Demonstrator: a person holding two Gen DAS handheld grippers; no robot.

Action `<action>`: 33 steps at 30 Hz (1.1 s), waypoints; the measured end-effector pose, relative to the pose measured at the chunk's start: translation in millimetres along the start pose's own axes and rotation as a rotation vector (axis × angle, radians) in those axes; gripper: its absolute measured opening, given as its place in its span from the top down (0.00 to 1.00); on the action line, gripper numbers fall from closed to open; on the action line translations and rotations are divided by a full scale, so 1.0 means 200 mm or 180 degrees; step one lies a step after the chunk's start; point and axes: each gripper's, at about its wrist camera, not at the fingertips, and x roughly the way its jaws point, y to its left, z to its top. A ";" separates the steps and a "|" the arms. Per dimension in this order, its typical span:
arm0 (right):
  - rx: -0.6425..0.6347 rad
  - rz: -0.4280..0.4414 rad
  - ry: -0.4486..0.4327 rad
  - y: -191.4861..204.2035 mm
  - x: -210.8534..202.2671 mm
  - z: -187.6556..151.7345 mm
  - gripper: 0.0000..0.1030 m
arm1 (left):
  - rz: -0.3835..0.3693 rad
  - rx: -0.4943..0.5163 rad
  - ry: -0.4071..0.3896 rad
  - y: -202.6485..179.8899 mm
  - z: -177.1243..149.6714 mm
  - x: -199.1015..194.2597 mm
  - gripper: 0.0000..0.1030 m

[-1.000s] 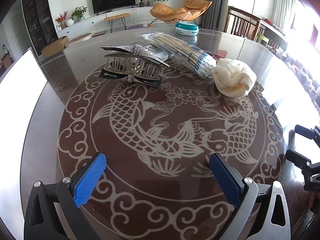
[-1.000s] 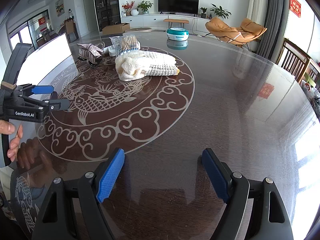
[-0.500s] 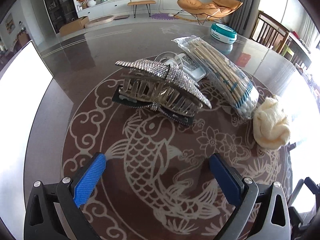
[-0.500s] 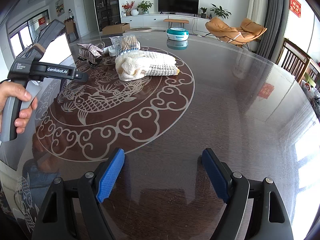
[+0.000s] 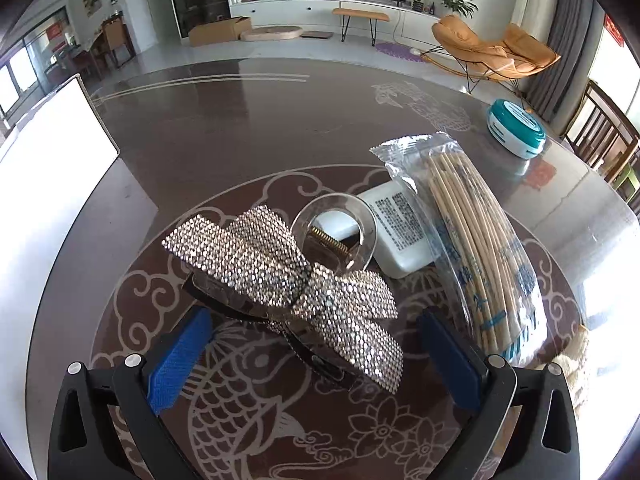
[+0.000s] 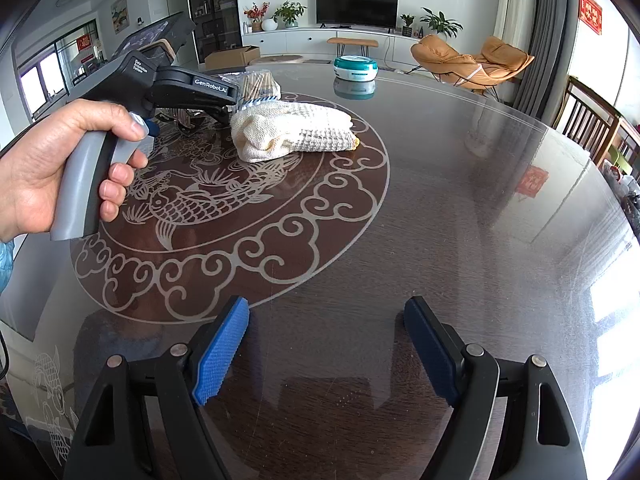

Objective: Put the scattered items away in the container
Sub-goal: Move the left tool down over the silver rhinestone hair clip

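My left tongs (image 5: 312,360) were wide open, nothing gripped, angled down over the rhinestone bow hair clip (image 5: 288,292). The clip sat on the desk (image 5: 208,132) between the two blue pads (image 5: 178,364), touching neither as far as I could see. Clear ring of the clip at 12 o'clock from the bow, white box (image 5: 400,232) just behind it. Bagged bamboo skewers (image 5: 476,248) lay at 2 o'clock from the clip, beside the box. Teal round tin (image 5: 516,128) further out at 1 o'clock. White container (image 5: 44,208) at 9 o'clock, on the desk edge. My right tongs (image 6: 326,346) were also wide open and empty over bare desk. Folded cream cloth (image 6: 296,130) at 11 o'clock from them, my left hand (image 6: 60,168) on the other grip at 10 o'clock.
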 end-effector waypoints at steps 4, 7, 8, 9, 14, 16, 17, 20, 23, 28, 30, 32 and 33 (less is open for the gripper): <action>0.0000 0.0000 0.0000 0.00 0.00 0.00 0.21 | -0.0011 0.0021 -0.0025 0.04 0.04 0.03 0.00; 0.0000 0.0000 0.0000 0.00 0.00 0.00 0.21 | -0.0027 0.0044 -0.0037 0.10 0.07 0.04 0.00; 0.0000 0.0000 0.0000 0.00 0.00 0.00 0.21 | -0.0032 0.0050 -0.0044 0.12 0.07 0.04 0.00; 0.0000 0.0000 0.0000 0.00 0.00 0.00 0.21 | -0.0040 0.0065 -0.0052 0.14 0.06 0.04 0.00; 0.0001 0.0000 0.0000 0.00 0.00 0.00 0.21 | -0.0065 0.0114 -0.0091 0.22 0.02 0.03 0.00; 0.0001 0.0000 0.0000 0.00 0.00 0.00 0.21 | -0.0086 0.0152 -0.0104 0.25 0.01 0.02 0.00; 0.0001 0.0000 0.0000 0.00 0.00 0.00 0.21 | -0.0100 0.0176 -0.0105 0.27 0.00 0.01 0.00; 0.0001 0.0000 0.0000 0.00 0.00 0.00 0.21 | -0.0125 0.0221 -0.0106 0.34 -0.03 -0.01 0.00; 0.0001 0.0000 0.0001 0.00 0.00 0.00 0.21 | -0.0140 0.0249 -0.0125 0.40 -0.05 -0.02 0.00; 0.0000 0.0001 0.0001 0.00 0.00 0.00 0.21 | -0.0185 0.0321 -0.0168 0.45 -0.08 -0.03 0.00; 0.0000 0.0001 0.0000 0.00 0.00 0.00 0.21 | -0.0222 0.0381 -0.0186 0.46 -0.08 -0.03 0.00; 0.0000 0.0002 0.0001 0.00 0.00 0.00 0.21 | -0.0252 0.0431 -0.0206 0.47 -0.09 -0.04 0.00; 0.0000 0.0002 0.0001 0.00 0.00 0.00 0.21 | -0.0265 0.0450 -0.0216 0.47 -0.09 -0.04 0.00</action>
